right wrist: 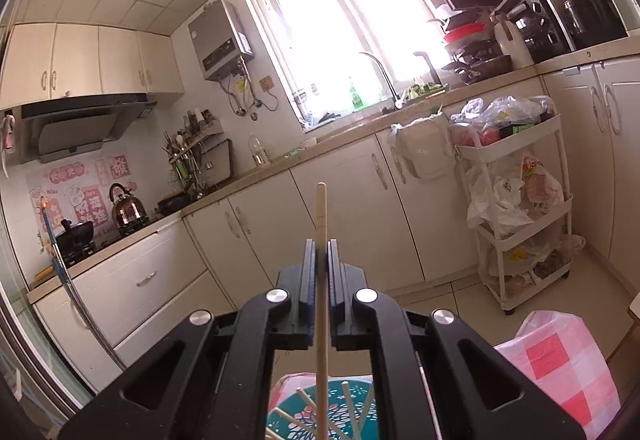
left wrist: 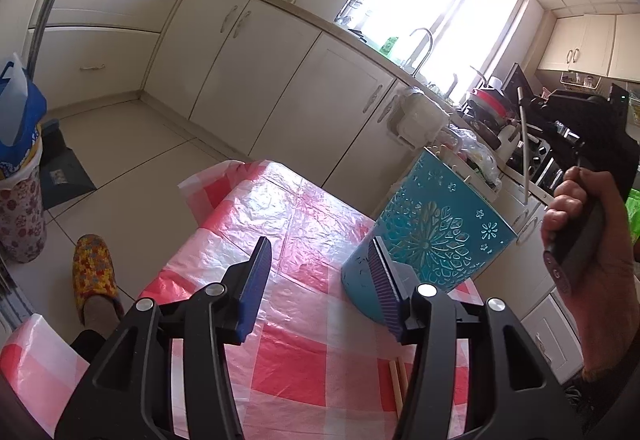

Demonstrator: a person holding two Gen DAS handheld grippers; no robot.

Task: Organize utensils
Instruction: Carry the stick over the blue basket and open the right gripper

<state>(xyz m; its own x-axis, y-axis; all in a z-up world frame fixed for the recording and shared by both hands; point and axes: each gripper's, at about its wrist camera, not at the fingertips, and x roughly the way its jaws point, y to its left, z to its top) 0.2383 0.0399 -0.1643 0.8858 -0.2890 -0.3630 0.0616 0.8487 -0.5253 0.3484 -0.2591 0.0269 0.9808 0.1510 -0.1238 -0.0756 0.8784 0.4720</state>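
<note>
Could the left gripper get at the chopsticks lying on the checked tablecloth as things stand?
Probably yes. The left gripper is open and empty, and the chopsticks lie bare on the tablecloth below its right finger; the teal holder stands farther off, not between.

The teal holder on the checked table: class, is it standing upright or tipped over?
Upright. In the left wrist view the teal holder stands on its base on the checked table; the right wrist view shows chopsticks inside.

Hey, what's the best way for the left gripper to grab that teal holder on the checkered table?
Probably by its rim: the teal holder flares wider toward the top and looks too broad for the left gripper. Come from above on the near side, one finger inside and one outside, avoiding the chopsticks inside.
</note>
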